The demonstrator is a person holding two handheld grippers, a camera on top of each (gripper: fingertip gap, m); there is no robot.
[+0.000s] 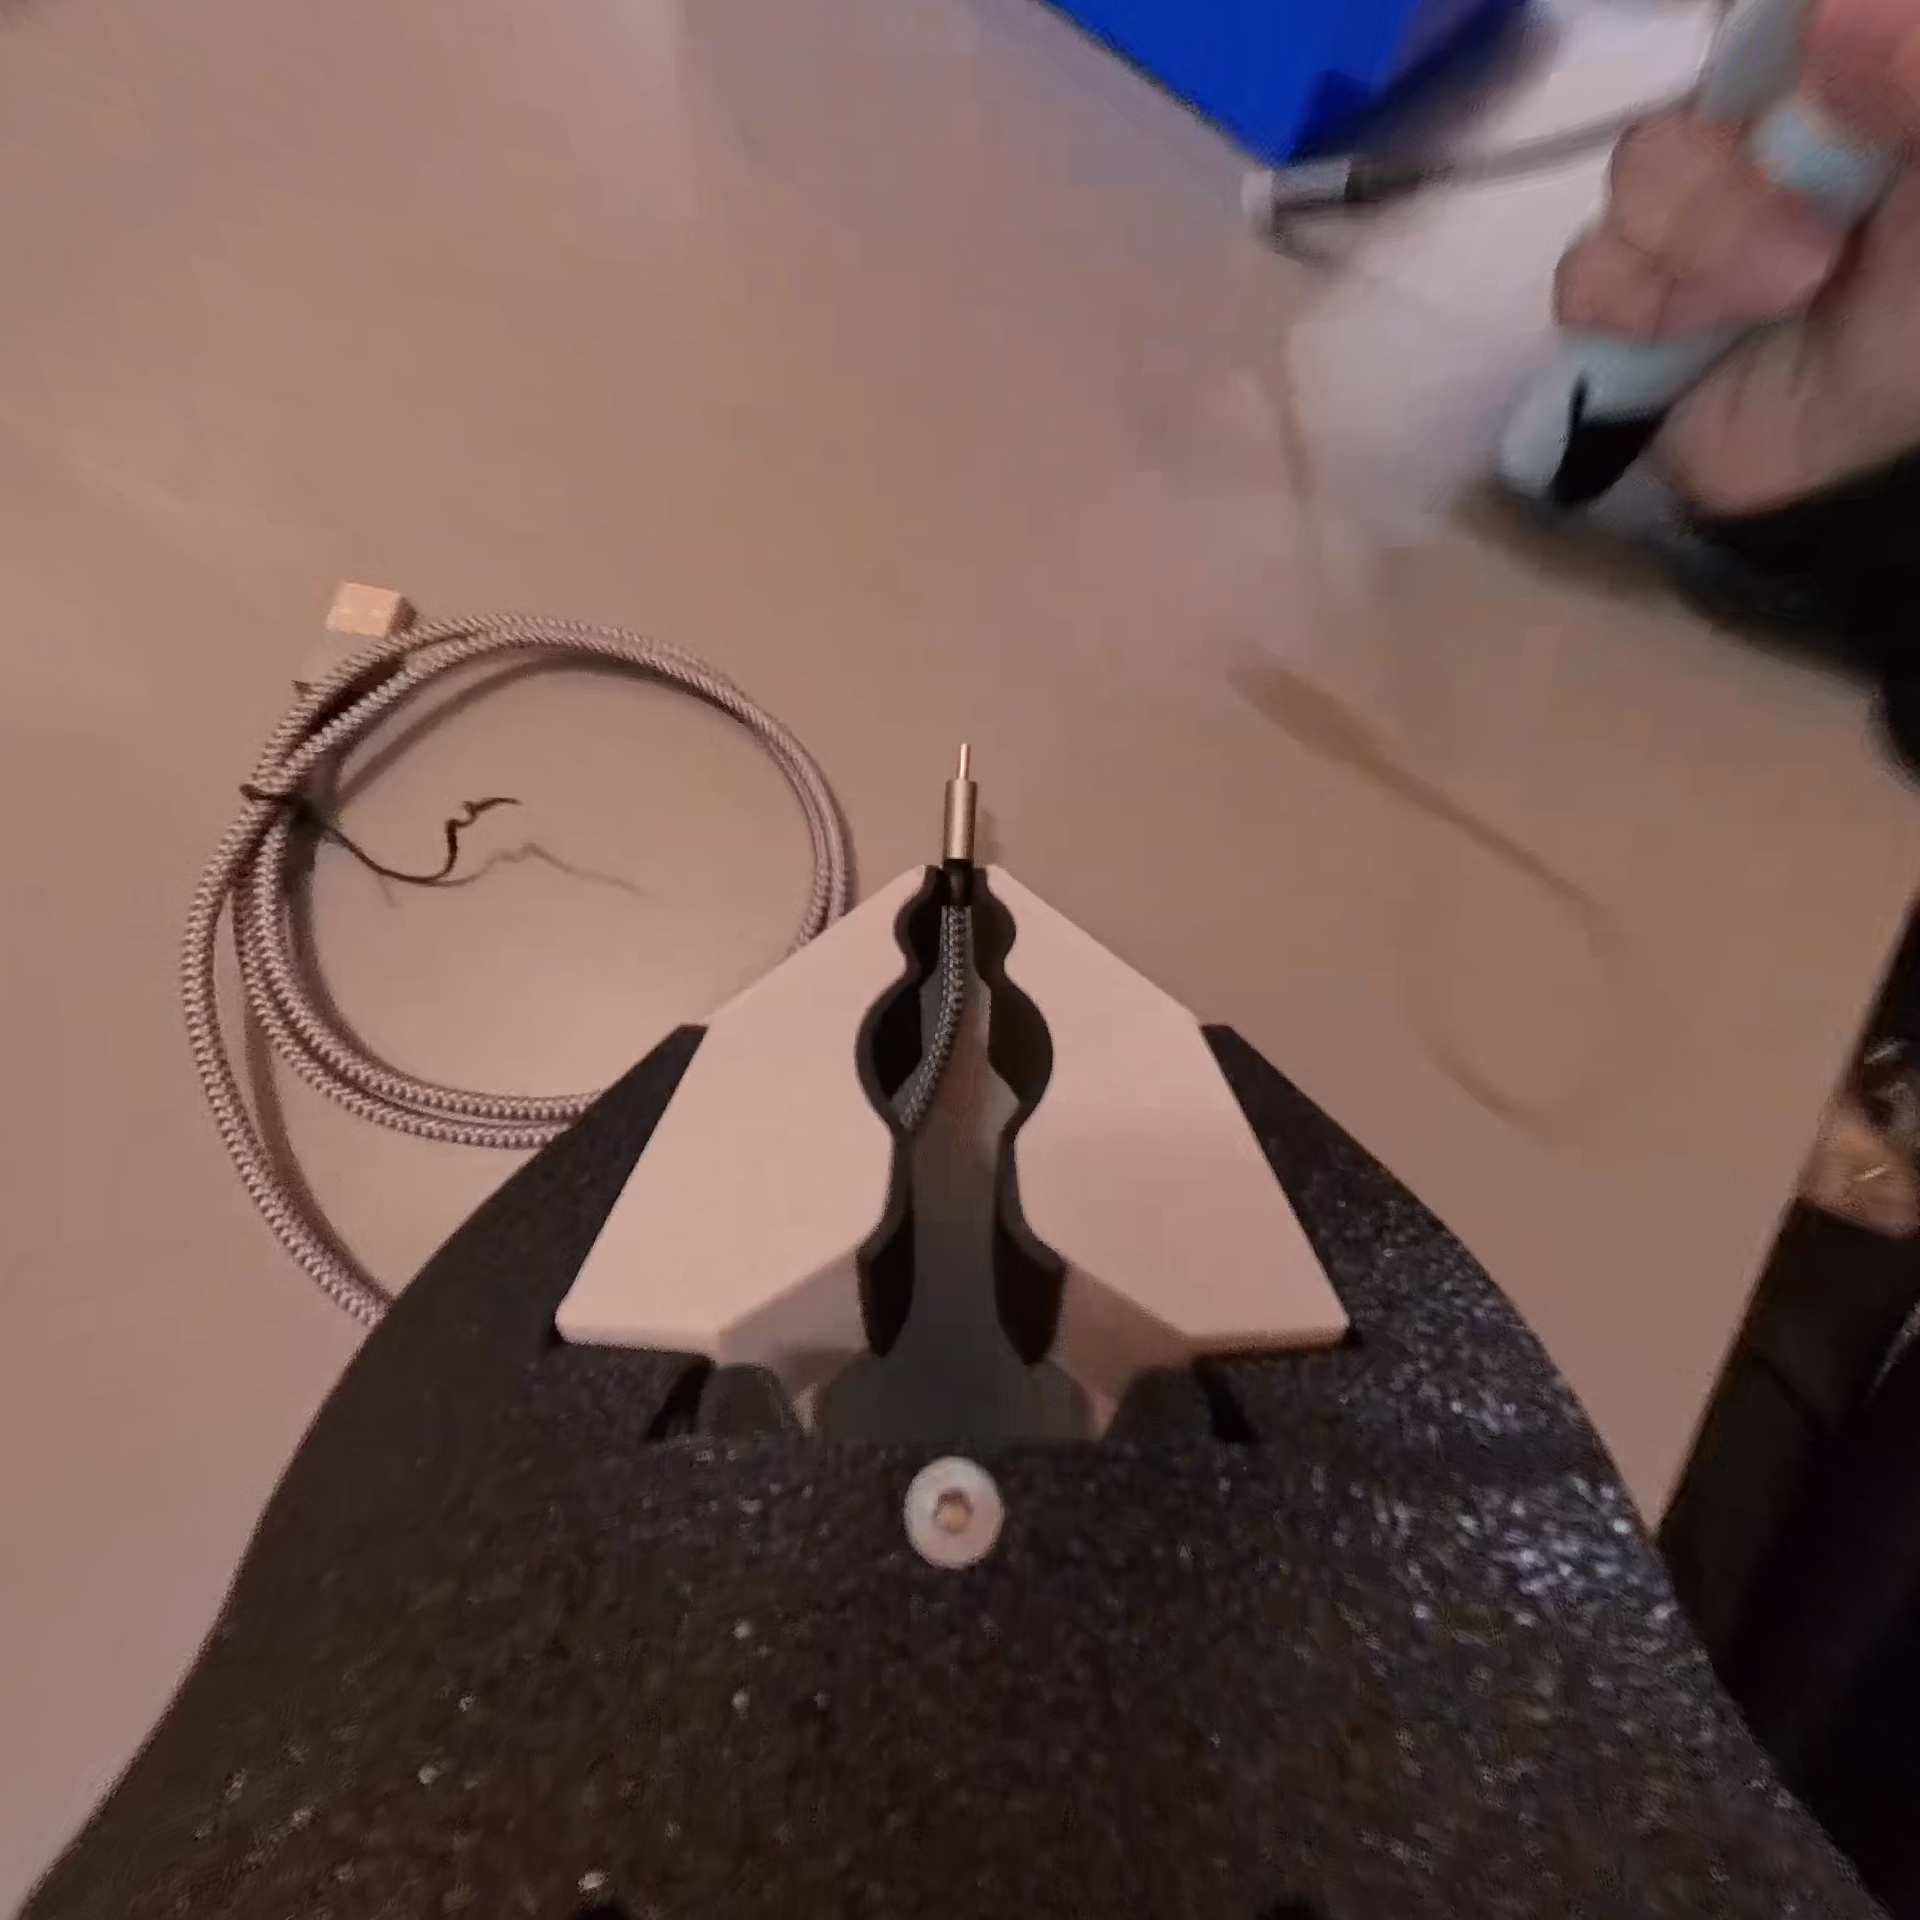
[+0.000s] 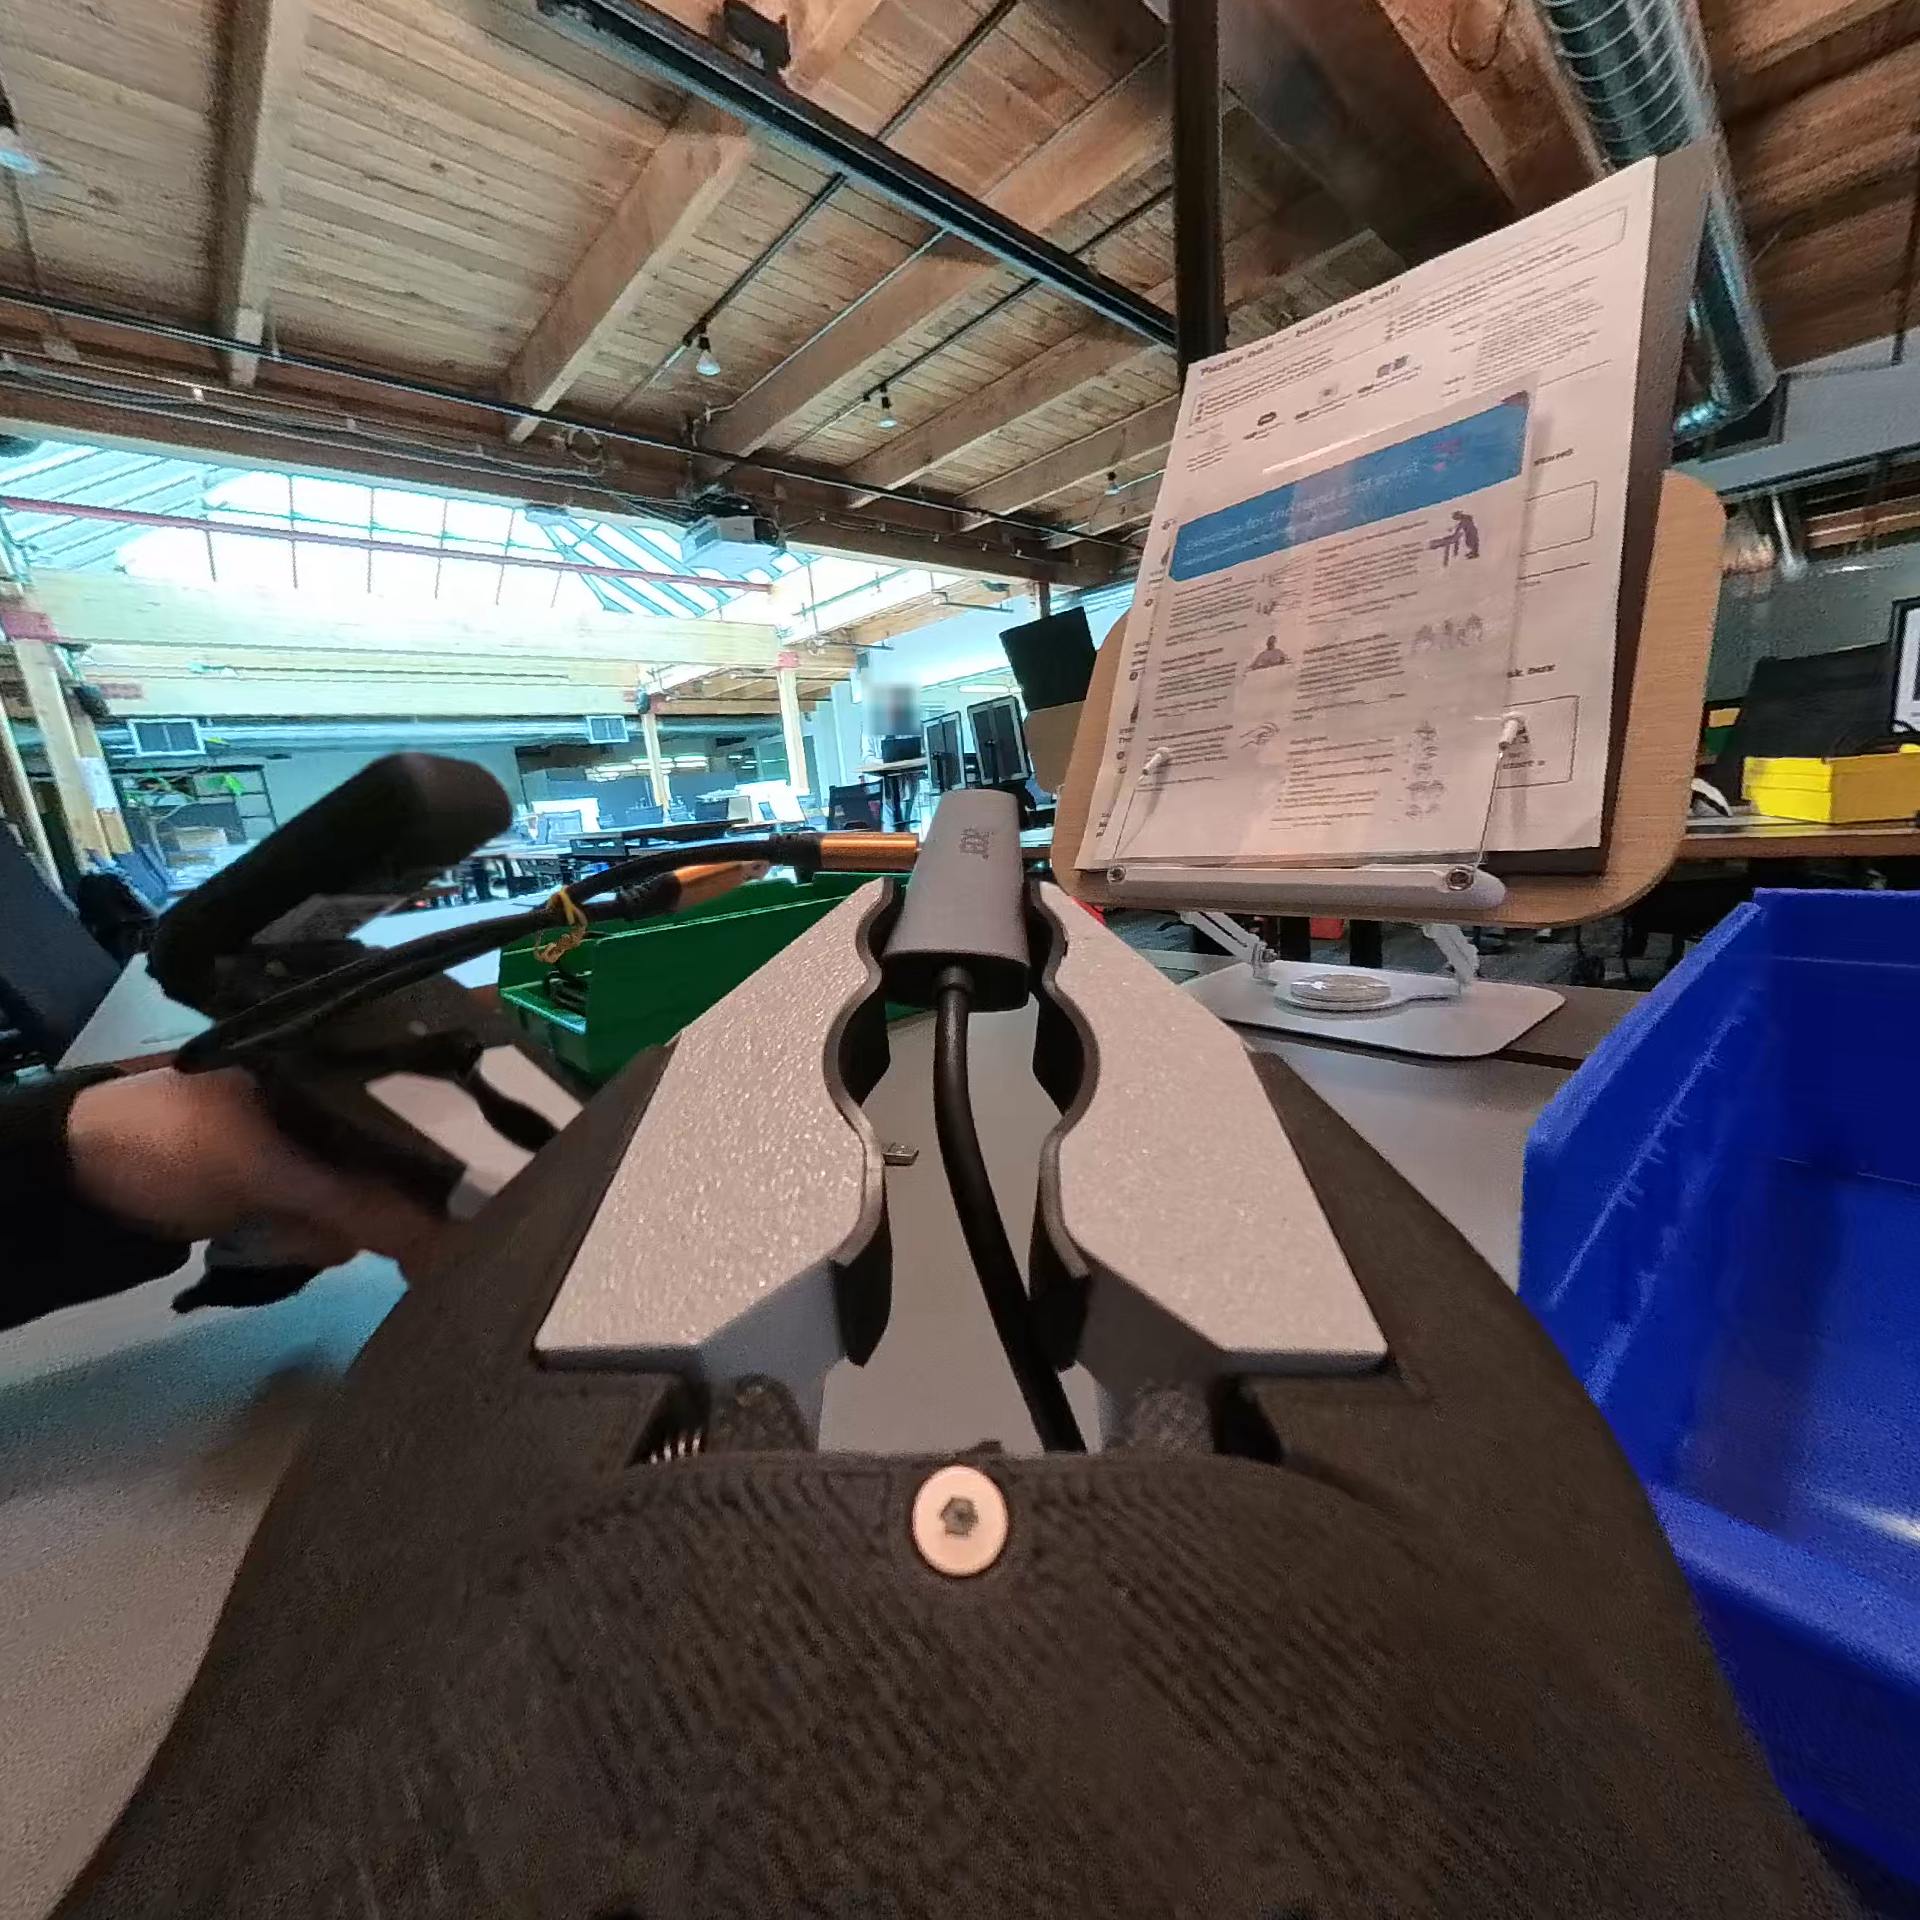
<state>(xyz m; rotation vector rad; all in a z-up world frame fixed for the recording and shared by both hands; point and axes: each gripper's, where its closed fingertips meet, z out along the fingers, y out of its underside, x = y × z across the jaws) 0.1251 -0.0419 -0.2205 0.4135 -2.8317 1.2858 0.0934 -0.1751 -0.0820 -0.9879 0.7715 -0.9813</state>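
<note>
In the left wrist view my left gripper [image 1: 958, 885] is shut on a dark braided cable [image 1: 940, 997] just behind its plug. The slim metal plug [image 1: 958, 821] sticks out past the fingertips, above the tan table [image 1: 727, 364]. In the right wrist view my right gripper [image 2: 961, 914] is shut on a dark grey adapter block [image 2: 966, 894], whose black cord [image 2: 961, 1122] runs back between the fingers. An orange-sleeved plug [image 2: 868, 850] sits at the block's left side. The left gripper [image 2: 312, 935] and a hand show blurred at the left there.
A coiled grey braided cable [image 1: 499, 883] with a black tie lies on the table to the left. A blue bin [image 2: 1745, 1195] stands at the right and a green bin [image 2: 665, 966] behind. A stand with papers [image 2: 1371, 623] is at the back right. Across from one pair of fingers to the other is roughly 20 cm.
</note>
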